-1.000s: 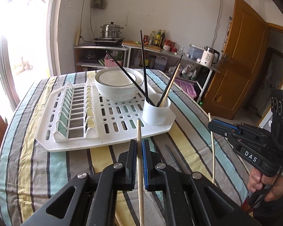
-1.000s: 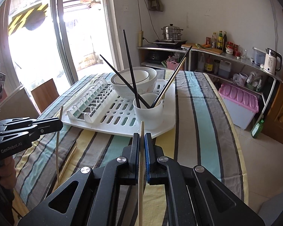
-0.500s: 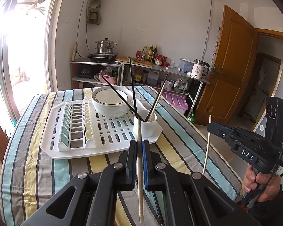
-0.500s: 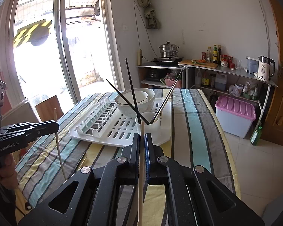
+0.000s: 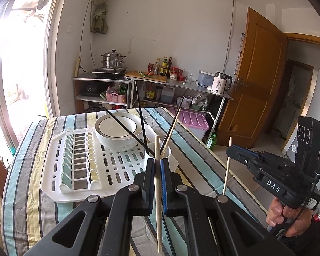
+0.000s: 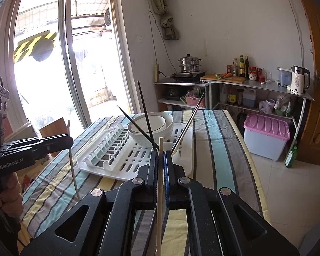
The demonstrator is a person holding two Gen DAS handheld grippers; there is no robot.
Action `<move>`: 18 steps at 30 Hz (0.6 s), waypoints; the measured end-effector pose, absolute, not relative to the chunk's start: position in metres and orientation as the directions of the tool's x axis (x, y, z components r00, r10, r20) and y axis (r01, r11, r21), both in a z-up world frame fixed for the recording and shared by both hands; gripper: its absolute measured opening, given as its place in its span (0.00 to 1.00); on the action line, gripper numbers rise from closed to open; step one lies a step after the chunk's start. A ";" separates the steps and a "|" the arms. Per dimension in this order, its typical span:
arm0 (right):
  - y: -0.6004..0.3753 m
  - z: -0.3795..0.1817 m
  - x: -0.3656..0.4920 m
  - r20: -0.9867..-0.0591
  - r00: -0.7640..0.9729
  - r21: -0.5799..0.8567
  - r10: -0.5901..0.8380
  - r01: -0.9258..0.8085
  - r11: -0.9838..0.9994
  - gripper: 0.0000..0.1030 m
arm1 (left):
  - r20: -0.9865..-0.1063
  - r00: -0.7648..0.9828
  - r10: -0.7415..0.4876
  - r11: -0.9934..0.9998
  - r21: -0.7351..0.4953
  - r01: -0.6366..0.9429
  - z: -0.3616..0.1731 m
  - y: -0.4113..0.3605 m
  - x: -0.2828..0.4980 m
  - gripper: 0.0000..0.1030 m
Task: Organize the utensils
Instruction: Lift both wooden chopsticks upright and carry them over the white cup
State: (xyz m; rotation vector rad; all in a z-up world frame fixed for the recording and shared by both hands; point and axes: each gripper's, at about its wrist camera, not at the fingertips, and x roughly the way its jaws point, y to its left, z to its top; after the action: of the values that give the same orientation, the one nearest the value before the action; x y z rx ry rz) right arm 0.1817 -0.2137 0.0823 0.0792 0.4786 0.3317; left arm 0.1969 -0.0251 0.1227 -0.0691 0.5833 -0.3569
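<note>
Leaning chopsticks (image 5: pixel 142 121) in white cup (image 5: pixel 168 154)

Two pale wooden chopsticks, each near upright: one (image 5: pixel 157 194) at lower centre, the other (image 5: pixel 226 166) at right. White cup (image 5: pixel 170 157) at frame centre holds three chopsticks (image 5: pixel 141 123), mostly dark, fanned outward, on the white drying rack (image 5: pixel 53 170).

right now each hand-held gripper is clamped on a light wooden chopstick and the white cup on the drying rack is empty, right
Not quite: the white cup is not empty; it holds three dark chopsticks, as the right wrist view shows. The rest stands: the left hand-held gripper and the right hand-held gripper each clamp a light wooden chopstick.
</note>
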 end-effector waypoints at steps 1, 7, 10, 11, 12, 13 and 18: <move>-0.213 0.083 0.185 -0.437 0.837 0.152 0.330 -0.293 0.944 0.05 | -0.525 0.776 -0.350 0.936 -0.162 0.313 0.125 -0.027 0.202 0.05; -0.213 0.093 0.208 -0.410 0.849 0.159 0.333 -0.293 0.943 0.05 | -0.524 0.766 -0.372 0.927 -0.172 0.332 0.134 -0.038 0.239 0.05; -0.213 0.101 0.222 -0.395 0.857 0.157 0.331 -0.291 0.944 0.05 | -0.512 0.771 -0.378 0.925 -0.178 0.336 0.140 -0.041 0.257 0.05; -0.213 0.103 0.227 -0.390 0.860 0.158 0.329 -0.289 0.944 0.05 | -0.506 0.773 -0.383 0.923 -0.183 0.337 0.142 -0.041 0.263 0.05; -0.213 0.106 0.232 -0.384 0.863 0.160 0.327 -0.287 0.945 0.05 | -0.499 0.776 -0.384 0.923 -0.186 0.337 0.145 -0.042 0.269 0.05; -0.214 0.109 0.238 -0.378 0.866 0.165 0.329 -0.286 0.944 0.05 | -0.492 0.782 -0.384 0.923 -0.188 0.335 0.148 -0.043 0.275 0.05; -0.216 0.120 0.261 -0.350 0.876 0.182 0.331 -0.283 0.942 0.05 | -0.461 0.797 -0.392 0.920 -0.205 0.334 0.161 -0.044 0.304 0.05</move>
State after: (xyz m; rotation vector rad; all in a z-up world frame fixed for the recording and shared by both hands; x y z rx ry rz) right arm 0.2613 -0.2158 0.1197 0.1263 0.3874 0.3215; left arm 0.3042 -0.0443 0.1605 -0.1158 0.5192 -0.3903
